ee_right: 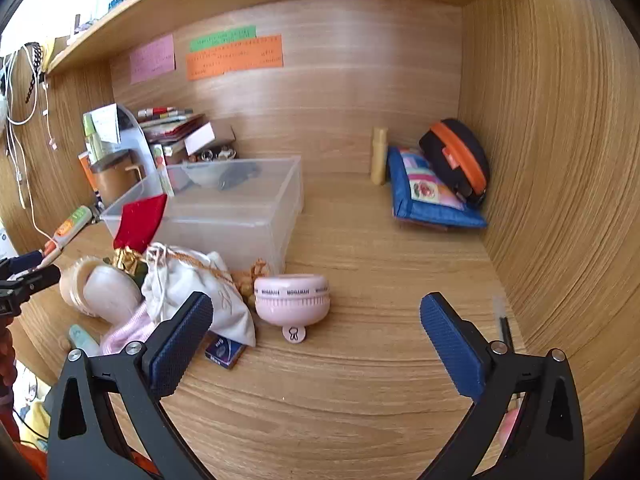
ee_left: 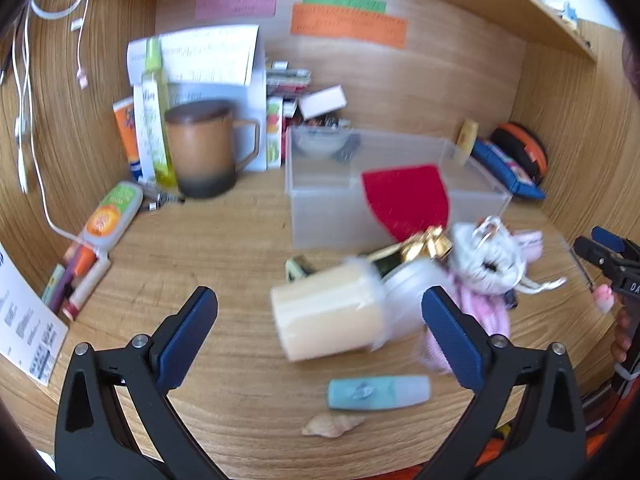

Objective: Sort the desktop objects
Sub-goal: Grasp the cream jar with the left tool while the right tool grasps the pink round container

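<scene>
My left gripper [ee_left: 320, 308] is open above the desk, its jaws wide on either side of a cream cylinder jar [ee_left: 326, 314] that lies on its side. A clear plastic bin [ee_left: 320, 208] stands behind, a red cloth [ee_left: 406, 200] draped over its front wall. A white drawstring pouch [ee_right: 196, 288], a pink knit item [ee_right: 128, 332], a gold bow [ee_right: 128, 261] and a teal tube [ee_left: 378, 392] lie in a pile. My right gripper [ee_right: 316, 316] is open, with a pink round fan [ee_right: 292, 298] on the desk just ahead of its jaws.
A brown mug [ee_left: 204, 148], bottles and boxes stand at the back left. A blue pouch [ee_right: 428, 192] and a black-orange case [ee_right: 456, 160] lean in the back right corner. A small blue box [ee_right: 225, 351] and a shell [ee_left: 332, 426] lie on the desk. Wooden walls enclose both sides.
</scene>
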Demonstrator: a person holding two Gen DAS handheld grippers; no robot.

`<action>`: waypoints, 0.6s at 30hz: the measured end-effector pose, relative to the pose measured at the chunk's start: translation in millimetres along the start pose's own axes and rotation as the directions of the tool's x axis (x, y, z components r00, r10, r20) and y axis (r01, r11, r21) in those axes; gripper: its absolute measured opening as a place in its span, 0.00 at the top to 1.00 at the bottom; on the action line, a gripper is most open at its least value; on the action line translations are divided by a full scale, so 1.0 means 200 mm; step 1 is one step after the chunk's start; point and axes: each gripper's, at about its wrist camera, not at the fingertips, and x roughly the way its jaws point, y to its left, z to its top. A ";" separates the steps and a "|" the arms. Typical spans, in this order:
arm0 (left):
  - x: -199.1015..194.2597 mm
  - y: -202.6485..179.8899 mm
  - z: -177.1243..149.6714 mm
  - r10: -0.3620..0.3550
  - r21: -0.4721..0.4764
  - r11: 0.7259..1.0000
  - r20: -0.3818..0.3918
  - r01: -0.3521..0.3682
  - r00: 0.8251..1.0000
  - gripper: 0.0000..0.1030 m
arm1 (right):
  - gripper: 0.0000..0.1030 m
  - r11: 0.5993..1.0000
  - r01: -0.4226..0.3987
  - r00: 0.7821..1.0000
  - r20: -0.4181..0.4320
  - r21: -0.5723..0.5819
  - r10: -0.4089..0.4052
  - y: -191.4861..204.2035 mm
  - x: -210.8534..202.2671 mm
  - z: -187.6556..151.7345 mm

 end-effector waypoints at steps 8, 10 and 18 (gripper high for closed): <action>0.13 0.04 -0.04 -0.038 -0.054 0.998 -0.084 0.034 0.996 0.00 | 0.02 0.999 -0.028 0.996 -0.082 0.038 0.031 -0.02 0.12 -0.02; 0.16 0.03 -0.04 -0.040 -0.054 0.998 -0.089 0.036 0.995 0.00 | 0.03 0.999 -0.033 0.995 -0.091 0.039 0.036 -0.02 0.14 -0.02; 0.25 0.03 -0.04 -0.059 -0.089 0.995 -0.130 0.048 0.990 0.00 | 0.09 0.996 -0.069 0.986 -0.149 0.052 0.076 -0.03 0.27 0.01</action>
